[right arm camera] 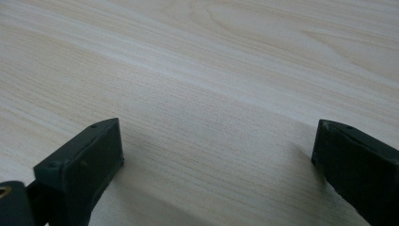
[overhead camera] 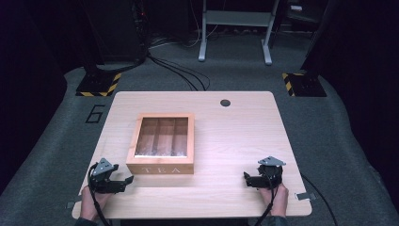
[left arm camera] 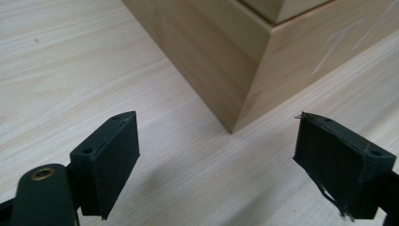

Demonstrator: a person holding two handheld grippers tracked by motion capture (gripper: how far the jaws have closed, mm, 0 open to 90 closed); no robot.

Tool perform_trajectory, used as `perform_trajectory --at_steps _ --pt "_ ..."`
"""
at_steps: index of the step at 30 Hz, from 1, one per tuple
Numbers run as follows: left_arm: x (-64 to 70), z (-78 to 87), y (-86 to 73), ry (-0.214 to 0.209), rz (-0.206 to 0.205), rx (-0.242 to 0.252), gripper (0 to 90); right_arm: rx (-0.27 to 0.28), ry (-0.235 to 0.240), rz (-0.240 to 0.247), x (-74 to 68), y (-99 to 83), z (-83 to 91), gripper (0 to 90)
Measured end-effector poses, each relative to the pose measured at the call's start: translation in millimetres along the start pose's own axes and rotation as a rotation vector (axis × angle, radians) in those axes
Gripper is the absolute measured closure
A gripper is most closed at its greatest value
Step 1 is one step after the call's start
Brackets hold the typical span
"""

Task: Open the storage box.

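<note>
Left claw (overhead camera: 128, 180): jaws spread wide, nothing between them; it sits low over the table (overhead camera: 235, 141) at about 7 o'clock of the top, held by the left hand (overhead camera: 91, 200) at the near edge; the jaws aim toward 3 o'clock. In the left gripper view the near left corner of the box (left arm camera: 235, 70) stands at 12 o'clock of the jaw gap, just ahead of the tips and apart from them; bare wood lies between.

Right claw (overhead camera: 246, 179): jaws likewise wide apart and empty; it rests near the table at about 5 o'clock, held by the right hand (overhead camera: 277, 195), jaws aimed toward 9 o'clock; in the right gripper view bare tabletop lies between and beyond the jaws.

Box: wooden, marked TEA on its near face, glazed lid down, three compartments visible through it; it stands left of centre, at 1 o'clock of the left claw and near it, at 10 o'clock of the right claw and well apart.

A dark round grommet (overhead camera: 225, 102) sits at the table's far edge, at 1 o'clock.
</note>
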State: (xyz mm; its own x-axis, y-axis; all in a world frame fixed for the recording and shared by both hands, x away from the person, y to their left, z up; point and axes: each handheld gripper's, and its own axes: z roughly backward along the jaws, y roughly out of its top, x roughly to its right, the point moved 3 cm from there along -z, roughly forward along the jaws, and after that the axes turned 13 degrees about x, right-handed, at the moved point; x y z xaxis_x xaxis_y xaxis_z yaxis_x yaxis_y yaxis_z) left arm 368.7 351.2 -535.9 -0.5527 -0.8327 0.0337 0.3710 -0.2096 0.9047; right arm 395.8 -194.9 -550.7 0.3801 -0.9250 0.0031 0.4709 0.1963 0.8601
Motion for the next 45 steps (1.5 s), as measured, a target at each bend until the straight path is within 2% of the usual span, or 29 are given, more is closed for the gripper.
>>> perform_trajectory --at_steps 10,12,14,17,19,22,24,28,34,45 --pt "2.6 6.1 19.1 -0.032 -0.006 0.056 24.3 0.004 0.004 0.0 -0.3 0.1 0.3 3.1" --pt "2.3 8.8 22.8 -0.046 -0.01 0.055 32.5 0.006 0.004 0.0 -0.3 0.1 0.6 3.7" --pt "2.6 10.2 25.1 -0.058 0.003 0.069 35.3 0.006 0.004 0.0 -0.3 0.1 0.6 3.8" --pt "1.6 13.4 27.5 -0.09 0.014 0.066 50.8 0.007 0.004 0.002 -0.3 0.1 0.7 4.4" --pt "1.7 15.4 28.5 -0.092 0.017 0.071 52.8 0.007 0.005 0.003 -0.4 0.1 0.7 4.8" --pt "0.7 17.6 29.4 -0.097 0.025 0.085 63.1 0.007 0.007 0.004 -0.3 0.0 0.9 4.9" --pt "0.3 18.1 29.6 -0.104 0.023 0.086 65.4 0.008 0.007 0.005 -0.4 0.0 0.9 4.9" --pt "0.8 17.6 30.0 -0.109 0.022 0.095 75.7 0.012 -0.001 -0.002 -0.6 0.2 0.6 5.3" --pt "0.9 18.7 30.9 -0.12 0.006 0.084 79.1 0.011 0.003 0.0 -0.6 0.2 0.9 5.6" --pt "2.3 19.3 27.9 -0.111 -0.015 0.119 81.8 0.01 0.008 0.011 0.1 0.0 1.5 6.5"
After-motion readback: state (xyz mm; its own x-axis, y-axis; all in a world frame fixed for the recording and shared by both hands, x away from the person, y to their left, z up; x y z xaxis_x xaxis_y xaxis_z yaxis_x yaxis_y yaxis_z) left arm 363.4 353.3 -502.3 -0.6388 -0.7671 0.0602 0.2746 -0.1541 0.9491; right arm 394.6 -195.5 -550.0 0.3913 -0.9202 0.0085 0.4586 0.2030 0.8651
